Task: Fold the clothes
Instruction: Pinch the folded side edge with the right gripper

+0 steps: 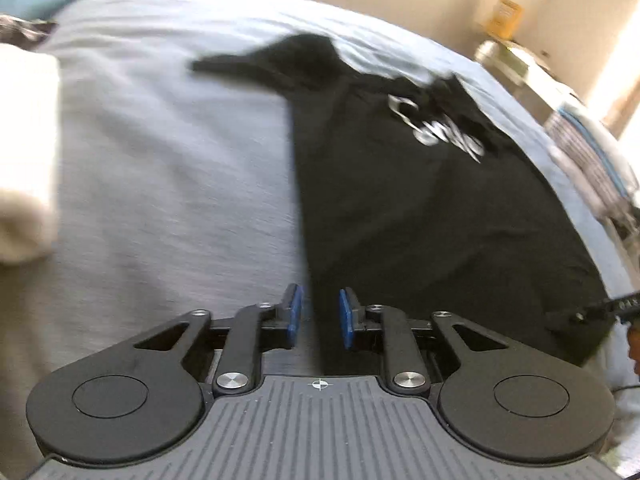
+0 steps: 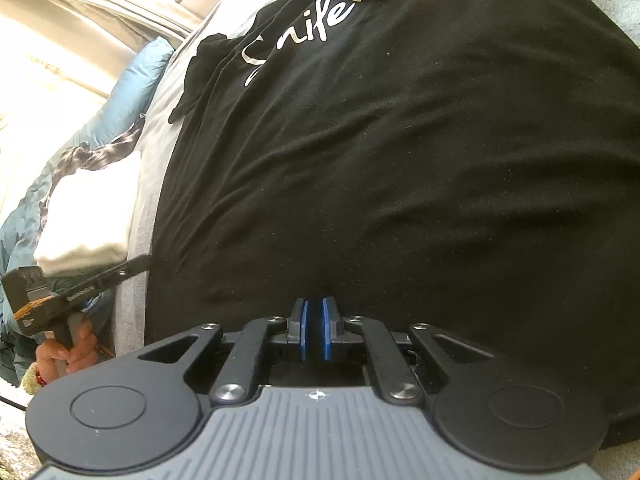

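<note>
My right claw (image 2: 315, 330) was clenched on the near hem of the black T-shirt (image 2: 400, 160), its blue pads (image 2: 305, 332) nearly together with a pinch of dark cloth bunched just past their tips. From there the shirt spread away toward twelve o'clock across the pale grey-blue bed (image 2: 140, 184), its white script lettering (image 2: 296, 28) lying far up at about eleven. At nine o'clock sat a folded white garment (image 2: 92, 216), with a plaid cloth (image 2: 100, 152) and a blue pillow (image 2: 132, 88) beyond it. At eight o'clock my left hand (image 2: 72, 350) gripped the handle of the other tool. My left claw (image 1: 320, 320) was released, its pads (image 1: 295, 312) standing a little apart over the shirt's left edge, and I could not tell whether they touched the fabric. In that blurred view the shirt (image 1: 420, 208) ran toward one o'clock, one sleeve (image 1: 256, 62) reaching out at eleven, and the white garment (image 1: 24, 160) lay at nine.
</note>
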{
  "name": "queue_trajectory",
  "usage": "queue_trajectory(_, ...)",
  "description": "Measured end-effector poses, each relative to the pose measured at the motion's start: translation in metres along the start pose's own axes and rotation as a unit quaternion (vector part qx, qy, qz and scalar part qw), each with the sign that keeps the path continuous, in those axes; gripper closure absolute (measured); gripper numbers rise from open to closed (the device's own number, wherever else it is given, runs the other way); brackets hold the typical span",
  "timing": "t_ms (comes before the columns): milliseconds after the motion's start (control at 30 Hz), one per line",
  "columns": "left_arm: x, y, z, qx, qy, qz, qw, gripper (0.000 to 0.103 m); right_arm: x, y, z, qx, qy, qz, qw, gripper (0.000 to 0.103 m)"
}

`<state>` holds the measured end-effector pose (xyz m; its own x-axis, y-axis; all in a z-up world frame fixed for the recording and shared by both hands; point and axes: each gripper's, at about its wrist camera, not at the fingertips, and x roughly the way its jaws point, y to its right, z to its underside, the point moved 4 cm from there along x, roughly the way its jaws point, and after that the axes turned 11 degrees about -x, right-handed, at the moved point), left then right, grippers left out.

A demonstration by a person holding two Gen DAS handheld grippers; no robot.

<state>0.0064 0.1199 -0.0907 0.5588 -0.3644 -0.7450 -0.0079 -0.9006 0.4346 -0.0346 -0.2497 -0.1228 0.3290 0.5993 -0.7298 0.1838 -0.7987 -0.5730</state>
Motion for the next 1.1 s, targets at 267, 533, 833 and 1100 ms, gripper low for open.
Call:
queue_trajectory(267, -0.009, 0.011, 0.045, -0.028, -0.098, 0.089, 0.9908, 0.081, 0.003, 0.004, -0.001, 0.015, -0.004, -0.014, 1.0, 0.097)
queue_trajectory(533, -0.038, -0.015, 0.056, -0.023, -0.105, 0.024, 0.9939, 0.081, 0.003, 0.002, -0.001, 0.012, -0.002, -0.015, 1.0, 0.096)
queue_trajectory(833, -0.003, 0.025, 0.063, -0.023, -0.115, 0.086, 0.9894, 0.081, 0.003, 0.001, 0.0, 0.013, -0.001, -0.013, 1.0, 0.096)
queue_trajectory(1100, -0.028, -0.007, 0.069, -0.051, -0.117, 0.043, 0.9909, 0.08, 0.002, 0.002, 0.0, 0.013, -0.002, -0.014, 1.0, 0.096)
